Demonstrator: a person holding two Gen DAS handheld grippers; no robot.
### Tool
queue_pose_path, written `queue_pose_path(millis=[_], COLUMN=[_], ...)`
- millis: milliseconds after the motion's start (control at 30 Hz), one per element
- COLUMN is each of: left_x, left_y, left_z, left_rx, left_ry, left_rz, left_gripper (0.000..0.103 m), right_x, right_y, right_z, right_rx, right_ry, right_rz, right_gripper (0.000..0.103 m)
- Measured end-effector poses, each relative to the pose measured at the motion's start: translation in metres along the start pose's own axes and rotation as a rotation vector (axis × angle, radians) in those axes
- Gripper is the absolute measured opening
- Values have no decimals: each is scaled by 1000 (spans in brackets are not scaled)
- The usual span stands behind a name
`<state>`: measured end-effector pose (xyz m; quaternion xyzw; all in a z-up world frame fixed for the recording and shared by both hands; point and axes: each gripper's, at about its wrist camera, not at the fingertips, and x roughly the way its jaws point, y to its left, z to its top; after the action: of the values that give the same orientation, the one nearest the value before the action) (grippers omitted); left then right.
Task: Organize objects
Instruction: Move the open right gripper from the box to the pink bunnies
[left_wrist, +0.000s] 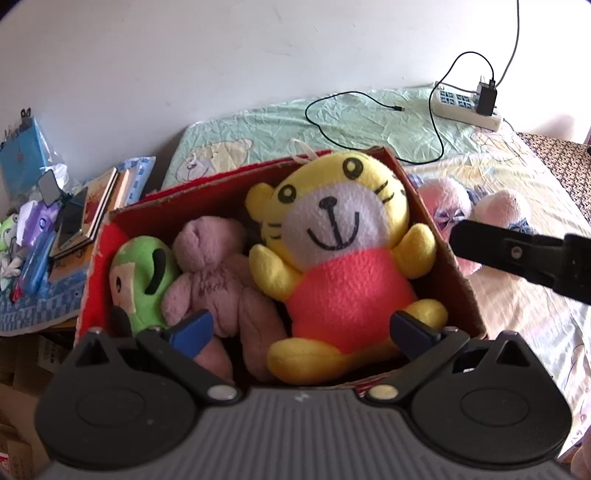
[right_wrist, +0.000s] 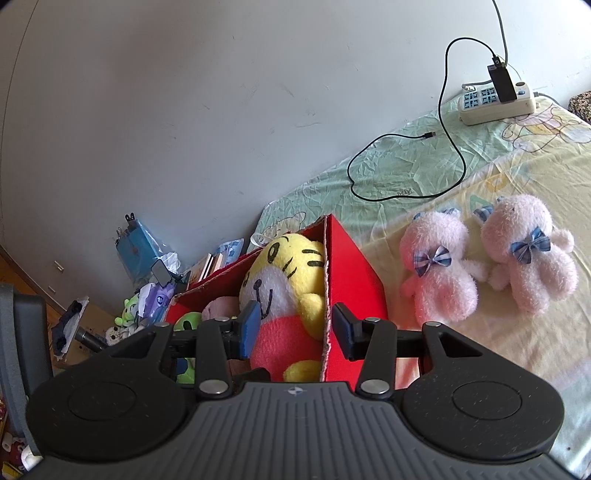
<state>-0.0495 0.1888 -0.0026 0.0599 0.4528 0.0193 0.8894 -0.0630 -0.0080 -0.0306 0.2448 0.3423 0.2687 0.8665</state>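
Note:
A red cardboard box (left_wrist: 221, 177) stands on the bed and holds a yellow tiger plush (left_wrist: 332, 251) in an orange shirt, a mauve bear (left_wrist: 214, 273) and a green plush (left_wrist: 144, 277). My left gripper (left_wrist: 301, 328) hovers open over the box's near side, its fingers on either side of the tiger's legs and the bear. My right gripper (right_wrist: 297, 328) is open and straddles the box's right wall (right_wrist: 354, 280), one finger inside by the tiger (right_wrist: 284, 269). Two pink plush toys (right_wrist: 439, 269) (right_wrist: 528, 254) with blue checked bows lie on the sheet to the right of the box.
A white power strip (right_wrist: 495, 103) with a black charger and a looping black cable lies on the far side of the bed by the wall. Left of the box, books, a phone and small items (left_wrist: 66, 221) are piled up. Pale sheet stretches right of the pink toys.

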Motion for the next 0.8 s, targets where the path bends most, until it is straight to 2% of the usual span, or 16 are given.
queue_pose_path(millis=[500,800], left_x=[-17,-33], left_y=[-25,-65], left_z=[19,36], left_rx=[-52,-51], left_ry=[-17,-62], left_rz=[82,51], left_gripper=[101,101], right_x=[-24,-41], right_y=[-40,-71], right_z=[18,31], right_rx=[17,20], right_ry=[5,17], right_rz=[12,0], right_gripper=[47,47])
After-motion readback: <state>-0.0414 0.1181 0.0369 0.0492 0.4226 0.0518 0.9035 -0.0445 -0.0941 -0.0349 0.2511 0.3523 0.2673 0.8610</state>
